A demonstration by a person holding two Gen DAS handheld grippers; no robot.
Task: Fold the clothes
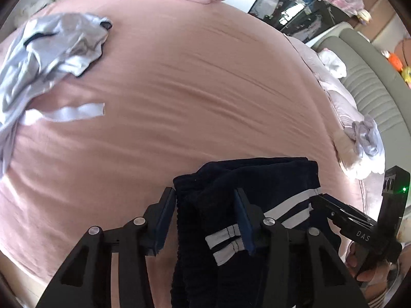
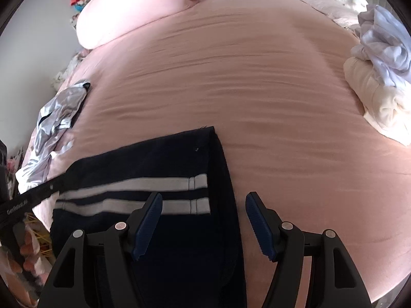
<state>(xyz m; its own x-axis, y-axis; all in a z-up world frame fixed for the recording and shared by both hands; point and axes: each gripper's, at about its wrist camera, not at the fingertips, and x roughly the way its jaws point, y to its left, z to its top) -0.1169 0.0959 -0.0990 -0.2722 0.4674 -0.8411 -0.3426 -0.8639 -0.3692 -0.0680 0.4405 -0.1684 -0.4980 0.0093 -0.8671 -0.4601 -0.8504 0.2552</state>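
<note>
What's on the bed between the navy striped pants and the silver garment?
Nothing but bare pink bedsheet separates the navy striped pants from the silver garment; the left wrist view shows it best.

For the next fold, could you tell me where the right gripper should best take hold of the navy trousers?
Probably the folded right edge of the navy trousers, below the white stripes: it lies between the right gripper's open pads. Come straight down from above, as the cloth lies flat on the bed.

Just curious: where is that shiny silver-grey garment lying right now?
The silver-grey garment lies crumpled at the bed's far left edge, well apart from the navy striped trousers.
</note>
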